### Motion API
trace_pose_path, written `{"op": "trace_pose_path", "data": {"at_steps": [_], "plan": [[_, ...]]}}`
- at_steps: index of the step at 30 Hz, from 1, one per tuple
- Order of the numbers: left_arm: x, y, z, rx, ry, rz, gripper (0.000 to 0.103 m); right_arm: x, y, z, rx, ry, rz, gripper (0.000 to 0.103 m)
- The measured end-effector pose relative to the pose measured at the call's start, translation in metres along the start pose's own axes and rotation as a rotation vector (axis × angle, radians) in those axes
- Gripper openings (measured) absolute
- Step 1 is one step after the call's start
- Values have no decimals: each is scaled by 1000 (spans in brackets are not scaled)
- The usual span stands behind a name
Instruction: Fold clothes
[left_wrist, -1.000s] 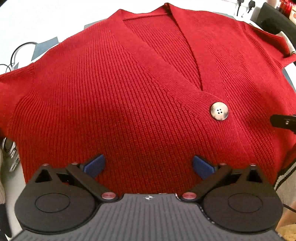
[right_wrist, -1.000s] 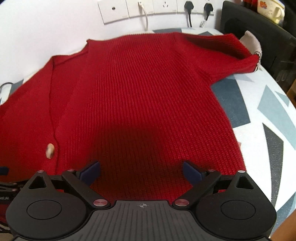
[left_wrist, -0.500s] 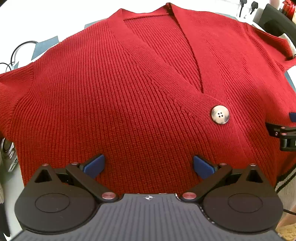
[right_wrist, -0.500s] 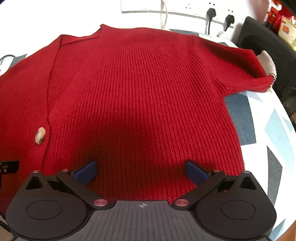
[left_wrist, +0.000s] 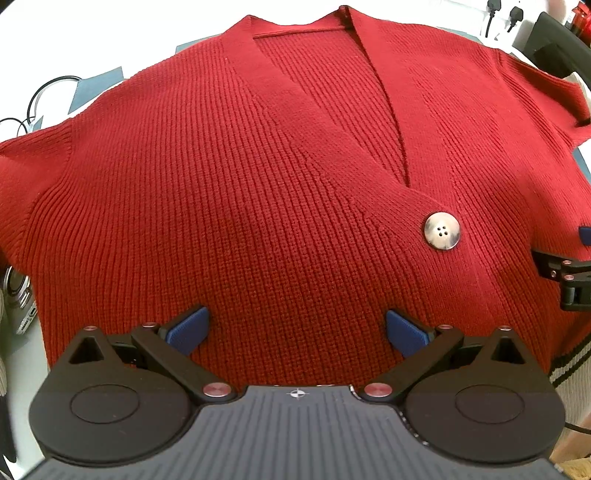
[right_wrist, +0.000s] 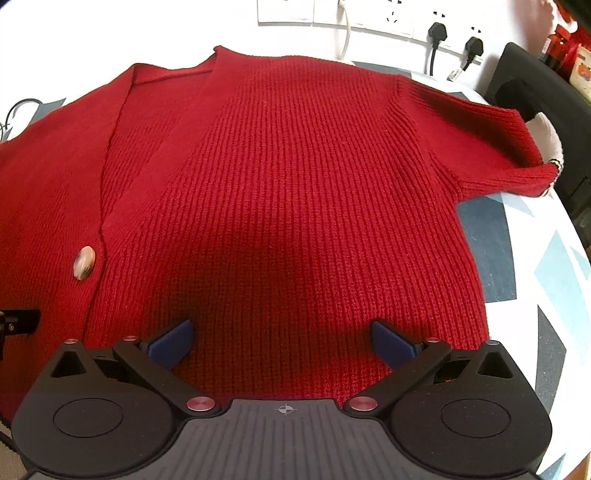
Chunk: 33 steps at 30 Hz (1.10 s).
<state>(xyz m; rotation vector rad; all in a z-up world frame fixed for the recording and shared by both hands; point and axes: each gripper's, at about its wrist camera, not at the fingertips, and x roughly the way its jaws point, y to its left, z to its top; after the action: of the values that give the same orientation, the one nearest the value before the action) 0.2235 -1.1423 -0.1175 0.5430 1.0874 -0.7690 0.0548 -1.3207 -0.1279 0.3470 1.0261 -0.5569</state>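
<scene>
since the red cardigan (left_wrist: 229, 206) is soft, limp knit, pinch its near hem; your left tool (left_wrist: 295, 330) and right tool (right_wrist: 282, 341) both gape empty.

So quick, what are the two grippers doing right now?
Left gripper: open, holding nothing, above the red cardigan.
Right gripper: open, holding nothing, above the cardigan too.

At twelve o'clock you see white wall sockets (right_wrist: 332, 13) with two black plugs (right_wrist: 437, 31). A white cord (right_wrist: 345, 37) hangs down there. At two o'clock sits a black chair (right_wrist: 546, 110). At nine o'clock, black cables (left_wrist: 40, 99) curl on the table (right_wrist: 546, 266).
</scene>
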Motion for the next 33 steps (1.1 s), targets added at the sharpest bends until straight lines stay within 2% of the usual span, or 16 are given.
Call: {"op": "trace_pose_path", "data": {"at_steps": [6, 12, 16, 19, 21, 25, 29, 31, 33], "plan": [[-3, 1, -7, 1, -37, -10, 103, 2, -1, 7, -24, 47, 11, 102], [-16, 12, -29, -24, -159, -41, 103, 6, 5, 19, -20, 113, -9, 102], [-42, 37, -56, -129, -262, -71, 102, -1, 16, 25, 26, 95, -67, 102], [-63, 63, -82, -207, -325, -60, 102, -14, 25, 26, 66, 18, -13, 102], [-75, 84, -99, -270, -346, -36, 102, -21, 31, 26, 92, -28, 30, 102], [-82, 124, -134, -417, -337, 12, 102, -21, 42, 27, 121, -69, 12, 102], [-88, 164, -154, -566, -348, 26, 102, -12, 52, 31, 121, -55, 21, 102], [-93, 181, -155, -597, -375, 14, 102, -6, 55, 31, 113, -38, 15, 102], [-96, 192, -153, -605, -397, 52, 102, -1, 60, 30, 107, -19, 3, 102]]}}
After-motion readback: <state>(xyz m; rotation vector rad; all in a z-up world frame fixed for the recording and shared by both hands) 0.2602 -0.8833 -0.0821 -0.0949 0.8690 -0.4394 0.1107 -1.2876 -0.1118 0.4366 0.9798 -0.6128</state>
